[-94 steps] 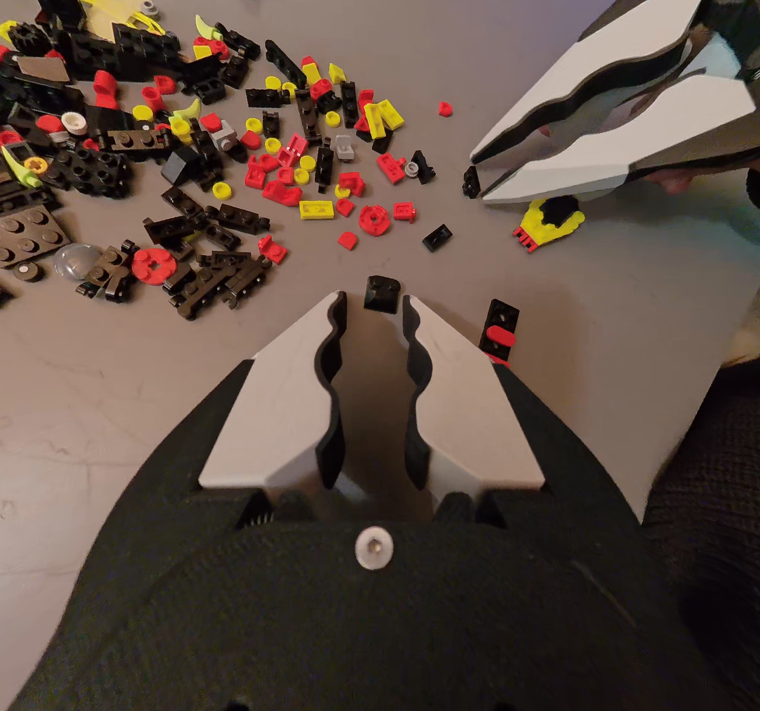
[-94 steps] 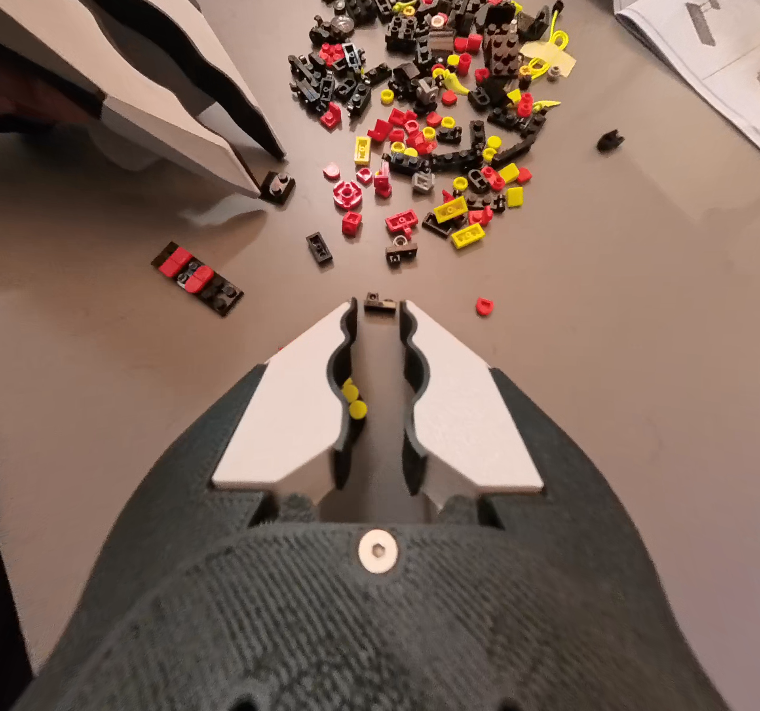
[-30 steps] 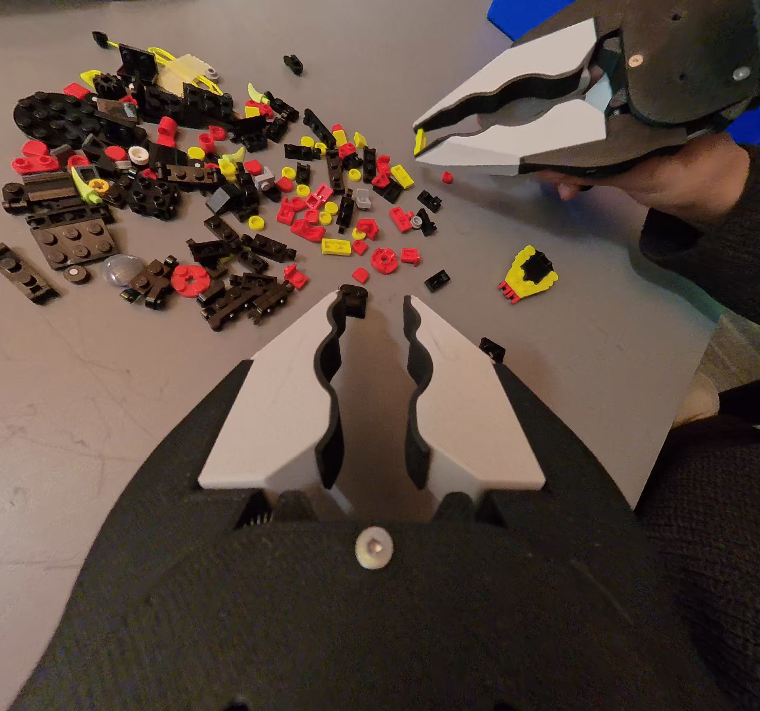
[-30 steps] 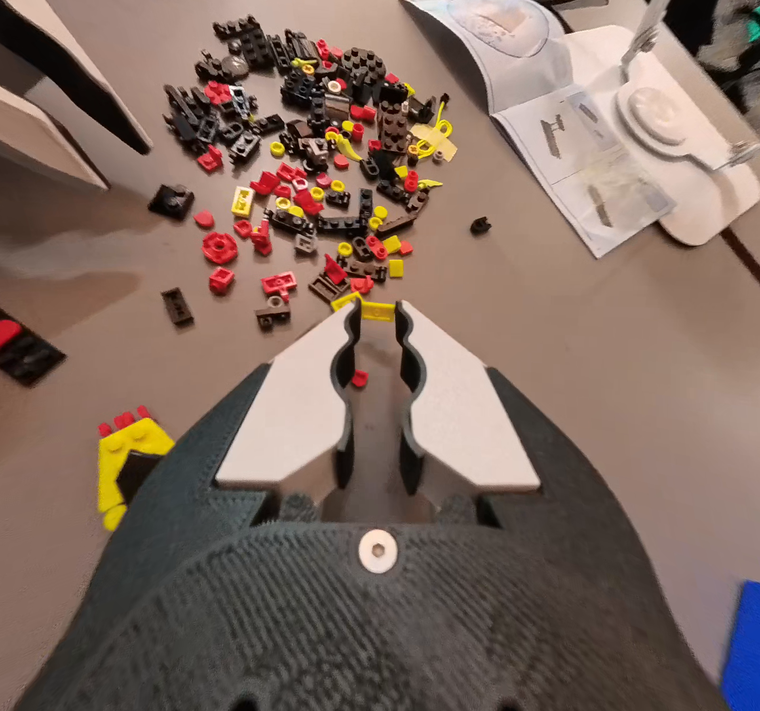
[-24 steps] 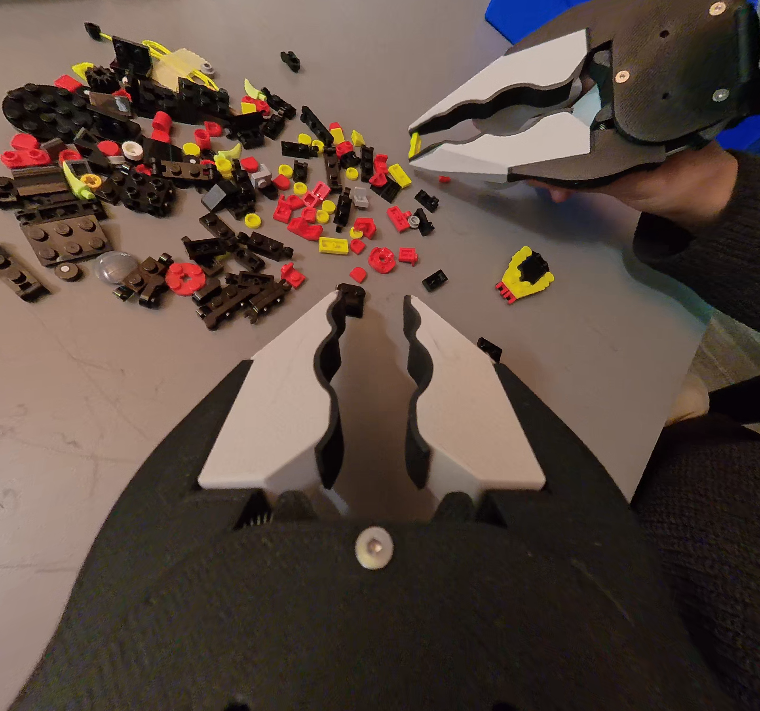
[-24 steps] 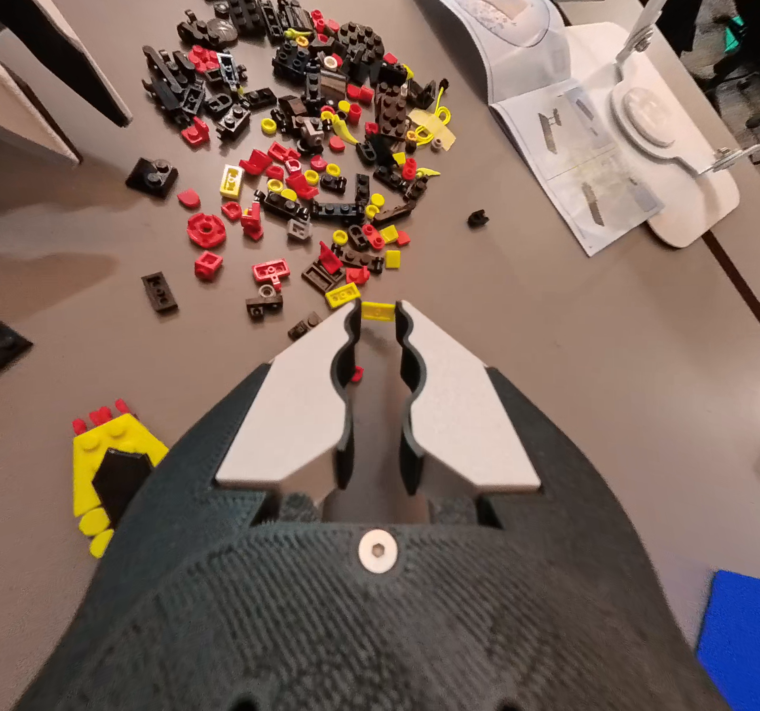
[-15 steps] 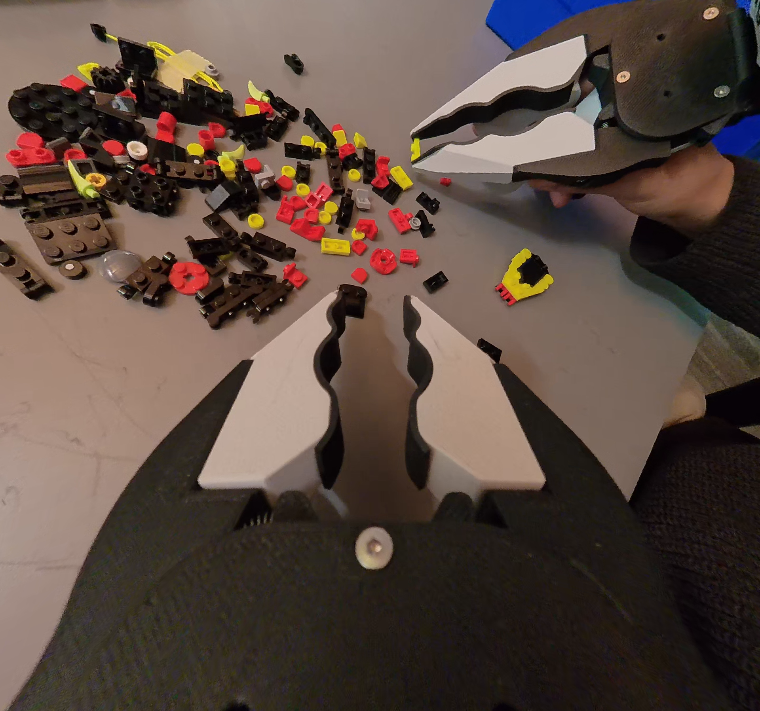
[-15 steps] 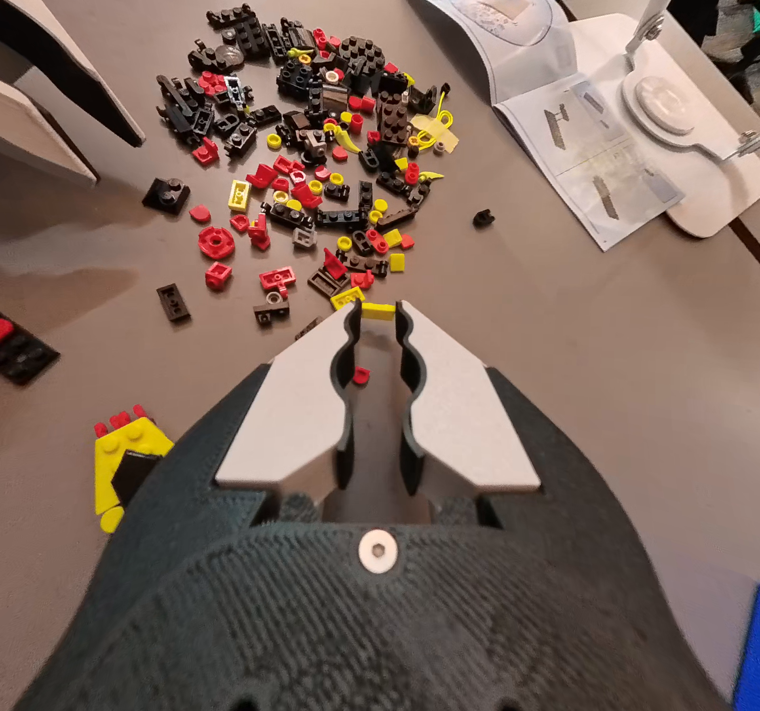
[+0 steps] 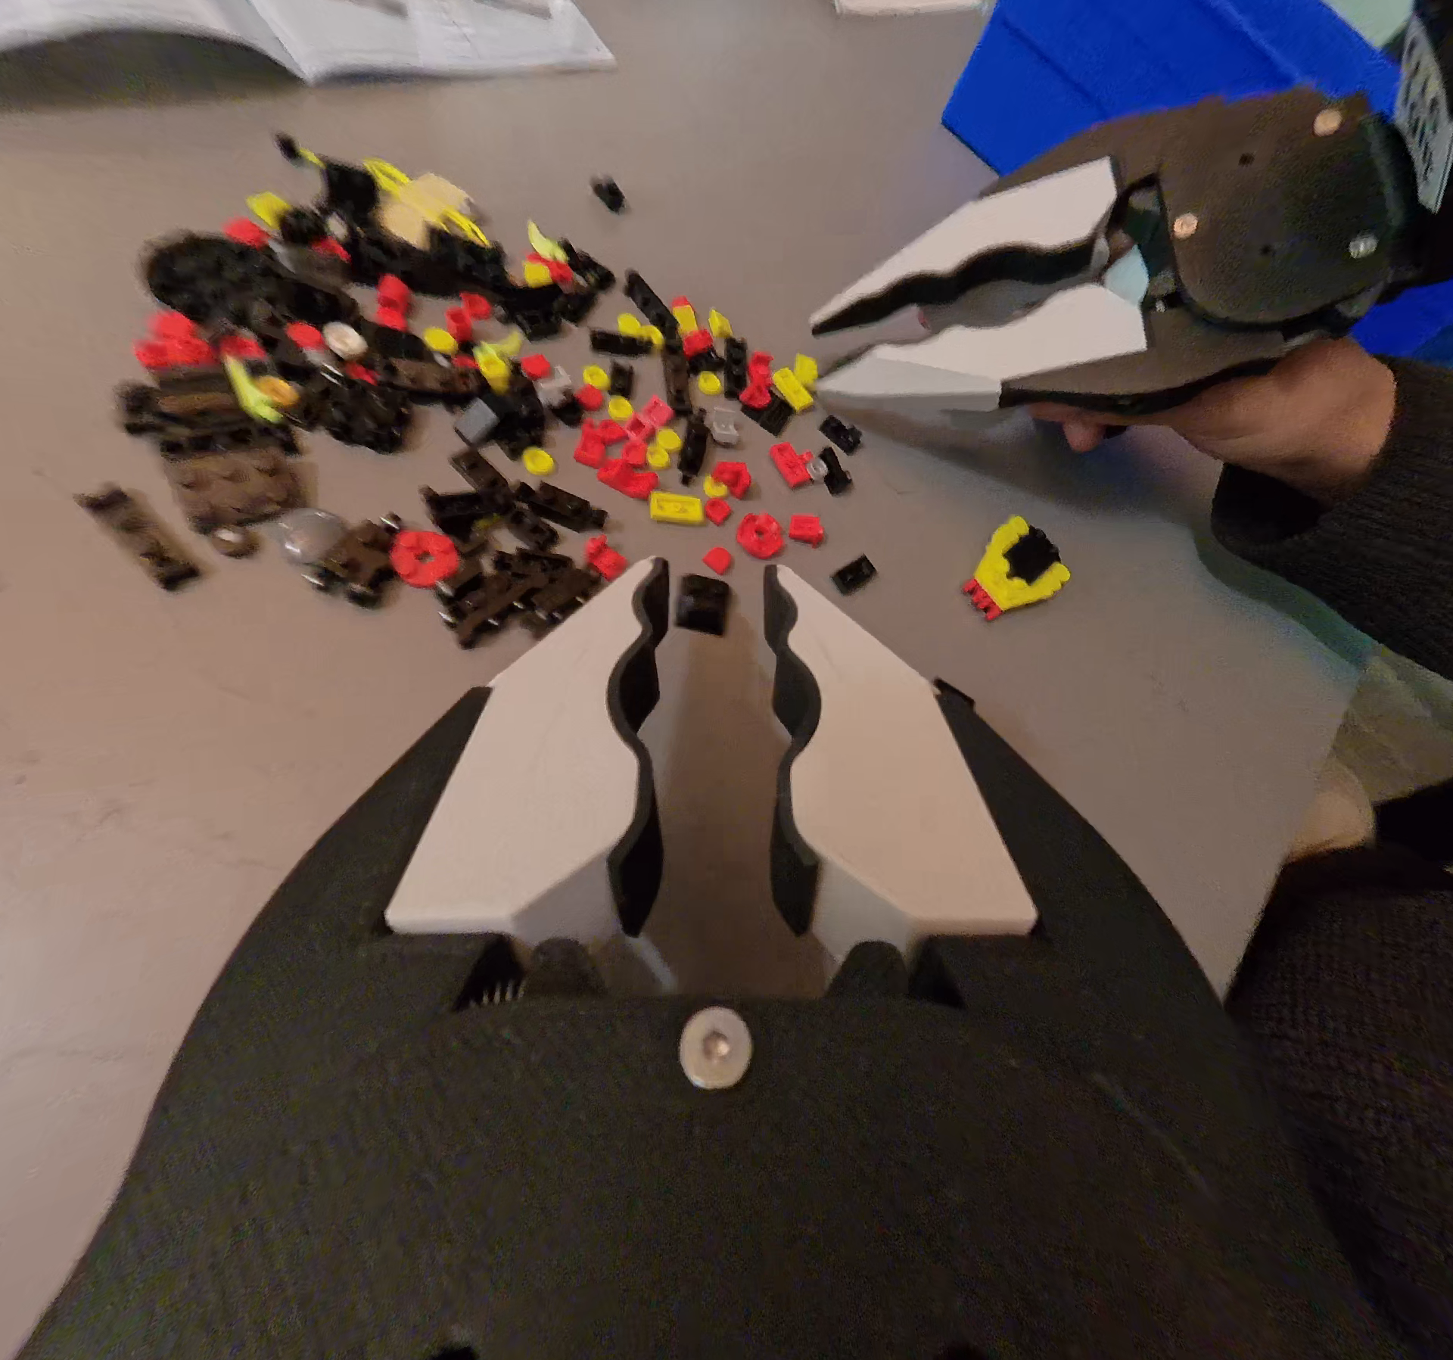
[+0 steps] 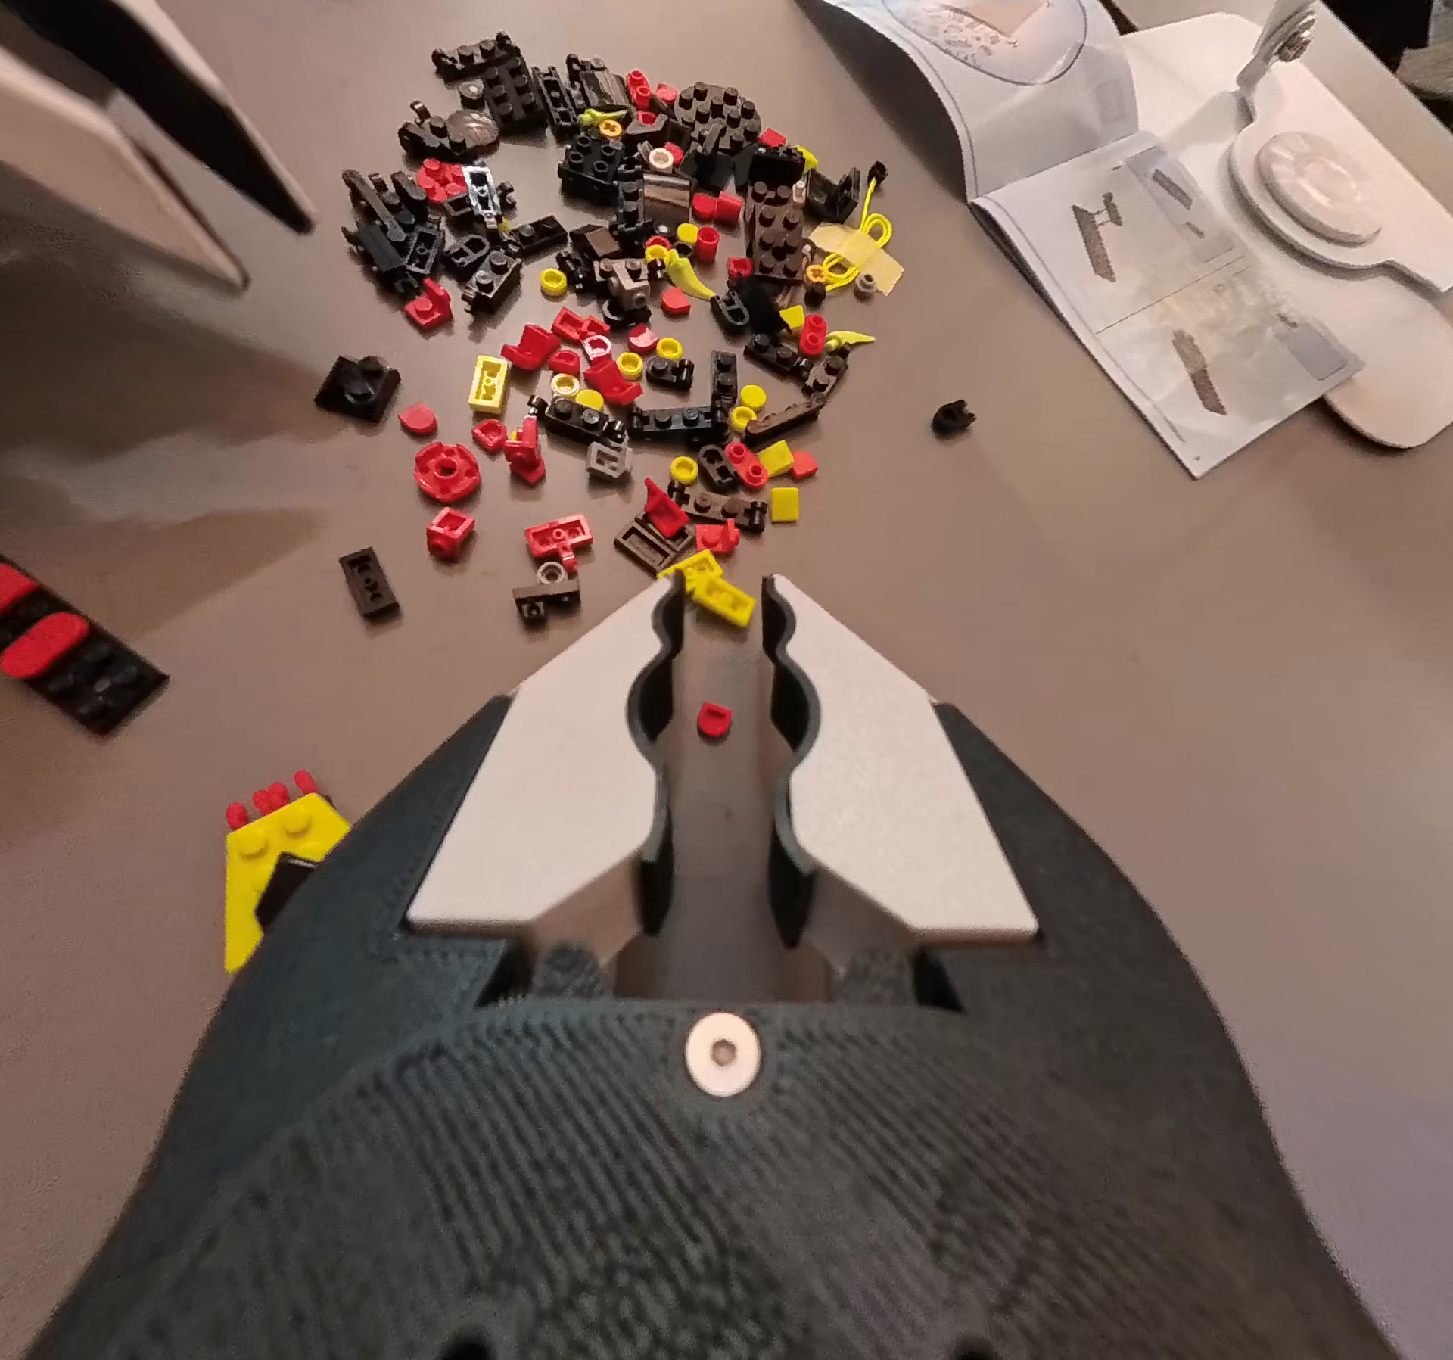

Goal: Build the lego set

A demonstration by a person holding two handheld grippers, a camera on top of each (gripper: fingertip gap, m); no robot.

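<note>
Loose lego pieces (image 9: pixel 550 410), black, red and yellow, lie in a pile on the grey table; they also show in the right wrist view (image 10: pixel 613 316). My left gripper (image 9: pixel 714 587) is open and empty, low over the table. A small black piece (image 9: pixel 702 603) lies between its tips. My right gripper (image 10: pixel 719 595) is open at the pile's near edge. A yellow plate (image 10: pixel 727 603) lies tilted between its tips, beside another yellow plate (image 10: pixel 692 566). A small red tile (image 10: pixel 714 718) lies under its fingers. The right gripper also shows in the left wrist view (image 9: pixel 818 357).
A yellow, red and black sub-assembly (image 9: pixel 1018 567) lies to the right, also in the right wrist view (image 10: pixel 267 866). A black plate with red tiles (image 10: pixel 63 662) lies at left. An instruction booklet (image 10: pixel 1140 221), a white stand base (image 10: pixel 1337 221) and a blue bin (image 9: pixel 1164 40) border the table. The left gripper's tips are roughly 12 cm from the right gripper's. It is some 4 cm from my right tips to the small red tile (image 10: pixel 714 718).
My right gripper's jaws have widened and the yellow plate it held now lies tilted between the tips. My left gripper has shifted so the black piece sits between its tips.
</note>
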